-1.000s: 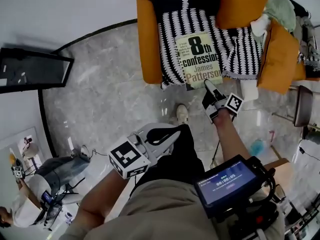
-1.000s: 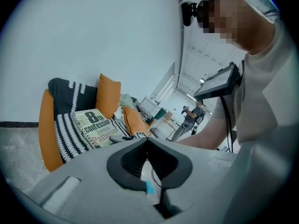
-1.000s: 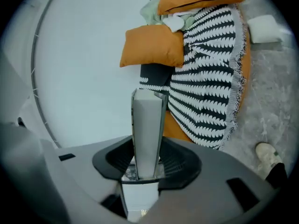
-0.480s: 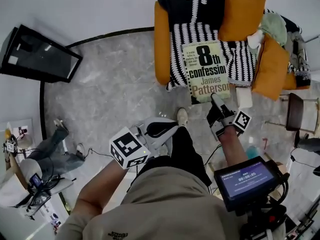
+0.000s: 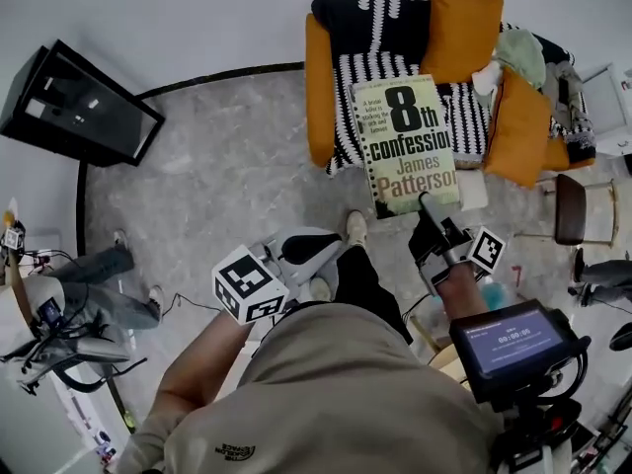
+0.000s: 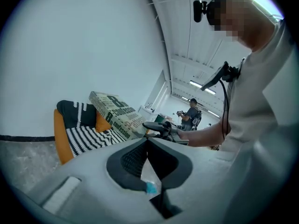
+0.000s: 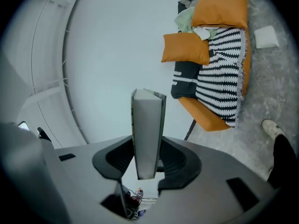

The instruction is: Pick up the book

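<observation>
Paper-bound and thick, the book hangs in the air before the sofa — our right hand-held gripper clamps its lower edge. We judge it stiff but hefty, steadier gripped deeper. Our left hand-held gripper is closed, empty.

A beige short-sleeved shirt, with a small dark logo at the bottom edge of the frame, and black trousers are worn. One white shoe is noted. The left gripper and right gripper are recorded with pale grey shells, black jaw linings and black-and-white marker cubes.
</observation>
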`<state>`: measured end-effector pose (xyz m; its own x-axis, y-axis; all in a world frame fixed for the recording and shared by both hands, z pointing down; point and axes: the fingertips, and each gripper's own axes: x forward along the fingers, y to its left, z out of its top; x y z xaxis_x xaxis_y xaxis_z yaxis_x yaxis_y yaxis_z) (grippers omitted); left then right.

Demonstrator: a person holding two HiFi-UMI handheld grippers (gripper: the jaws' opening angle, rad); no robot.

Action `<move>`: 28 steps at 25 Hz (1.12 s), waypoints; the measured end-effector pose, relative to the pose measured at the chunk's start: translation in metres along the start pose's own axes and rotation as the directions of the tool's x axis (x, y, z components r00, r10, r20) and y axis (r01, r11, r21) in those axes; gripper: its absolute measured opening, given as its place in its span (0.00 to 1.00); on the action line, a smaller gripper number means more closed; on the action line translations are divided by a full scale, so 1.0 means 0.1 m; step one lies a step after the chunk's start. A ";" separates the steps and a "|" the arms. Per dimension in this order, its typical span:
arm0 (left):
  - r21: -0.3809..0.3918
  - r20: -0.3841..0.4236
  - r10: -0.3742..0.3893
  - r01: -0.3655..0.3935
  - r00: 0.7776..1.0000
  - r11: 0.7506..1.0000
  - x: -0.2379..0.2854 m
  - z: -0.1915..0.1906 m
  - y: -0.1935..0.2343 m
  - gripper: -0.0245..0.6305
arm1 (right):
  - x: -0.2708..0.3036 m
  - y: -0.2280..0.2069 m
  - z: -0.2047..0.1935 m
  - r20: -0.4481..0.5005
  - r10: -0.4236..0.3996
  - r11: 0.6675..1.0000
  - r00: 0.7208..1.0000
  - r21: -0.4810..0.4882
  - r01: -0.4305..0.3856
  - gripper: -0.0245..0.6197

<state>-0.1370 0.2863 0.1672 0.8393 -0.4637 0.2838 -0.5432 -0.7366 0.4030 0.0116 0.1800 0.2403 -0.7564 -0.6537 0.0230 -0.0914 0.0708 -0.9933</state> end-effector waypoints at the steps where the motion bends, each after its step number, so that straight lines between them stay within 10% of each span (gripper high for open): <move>1: 0.007 0.001 0.006 -0.006 1.000 1.000 0.00 -0.01 0.04 0.05 | 0.01 0.02 -0.01 -0.007 0.005 1.000 1.000 -0.006 -0.005 0.31; 14: 0.142 -0.078 0.026 -0.014 0.997 0.990 0.09 -0.10 0.24 0.05 | 0.02 0.35 -0.17 -0.033 0.055 0.998 0.998 -0.033 -0.056 0.31; 28: 0.097 -0.119 0.007 0.005 0.993 0.995 0.52 -0.17 0.55 0.05 | 0.03 0.04 0.00 -0.036 0.027 1.000 0.999 0.006 -0.026 0.31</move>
<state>-0.1236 0.2302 0.2193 0.8271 -0.4068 0.3879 -0.5344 -0.7830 0.3182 0.0087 0.1787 0.2366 -0.7816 -0.6237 0.0006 -0.0673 0.0833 -0.9942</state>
